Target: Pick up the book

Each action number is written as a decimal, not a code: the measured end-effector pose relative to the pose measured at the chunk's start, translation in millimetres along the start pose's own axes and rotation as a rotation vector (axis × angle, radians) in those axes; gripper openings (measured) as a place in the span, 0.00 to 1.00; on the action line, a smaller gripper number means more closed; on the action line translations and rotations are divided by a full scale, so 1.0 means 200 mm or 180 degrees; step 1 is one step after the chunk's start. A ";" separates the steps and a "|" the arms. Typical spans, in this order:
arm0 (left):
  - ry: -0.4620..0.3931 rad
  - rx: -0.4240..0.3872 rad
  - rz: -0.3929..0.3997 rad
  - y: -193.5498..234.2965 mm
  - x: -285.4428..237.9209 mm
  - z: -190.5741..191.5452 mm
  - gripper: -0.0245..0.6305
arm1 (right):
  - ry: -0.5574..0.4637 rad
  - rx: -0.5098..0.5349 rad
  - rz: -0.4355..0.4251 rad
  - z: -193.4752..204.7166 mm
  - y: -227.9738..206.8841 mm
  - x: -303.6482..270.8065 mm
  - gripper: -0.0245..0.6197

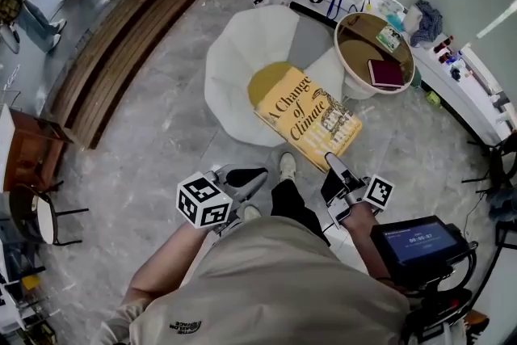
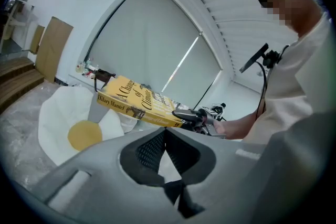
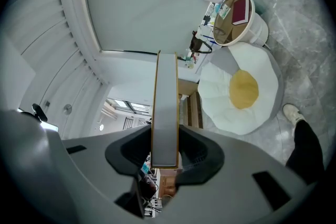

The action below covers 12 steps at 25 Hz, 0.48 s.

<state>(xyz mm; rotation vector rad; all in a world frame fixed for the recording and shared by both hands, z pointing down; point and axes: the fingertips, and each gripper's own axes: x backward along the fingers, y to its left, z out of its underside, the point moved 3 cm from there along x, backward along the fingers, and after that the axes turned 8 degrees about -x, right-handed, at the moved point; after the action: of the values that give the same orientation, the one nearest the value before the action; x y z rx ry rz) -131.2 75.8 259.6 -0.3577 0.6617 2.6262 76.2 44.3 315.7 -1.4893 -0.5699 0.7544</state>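
The yellow book, titled "A Change of Climate", hangs lifted above the floor. My right gripper is shut on its near edge. In the right gripper view the book's grey page edge stands upright between the jaws of the right gripper, pressed from both sides. The left gripper view shows the book held out level by the right gripper. My left gripper is lower left of the book, apart from it. The left gripper's jaws meet with nothing between them.
A white egg-shaped cushion with a yellow centre lies on the marble floor under the book. Behind it stands a round side table with a maroon book. A wooden bench runs at the left; a cluttered shelf lines the right wall.
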 end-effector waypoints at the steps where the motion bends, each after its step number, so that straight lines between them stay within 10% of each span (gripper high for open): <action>1: -0.0018 -0.0004 -0.0006 -0.05 0.02 0.03 0.05 | -0.0010 -0.0005 -0.0006 0.04 -0.01 0.06 0.28; 12: -0.0090 -0.0079 -0.0160 -0.10 0.24 0.10 0.05 | 0.0038 0.0085 -0.0044 0.24 0.06 0.12 0.27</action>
<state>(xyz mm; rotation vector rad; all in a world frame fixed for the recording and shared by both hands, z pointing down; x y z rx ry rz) -167.2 116.5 252.0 -0.3395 0.6037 2.5889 55.3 92.7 301.5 -1.4631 -0.5586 0.7393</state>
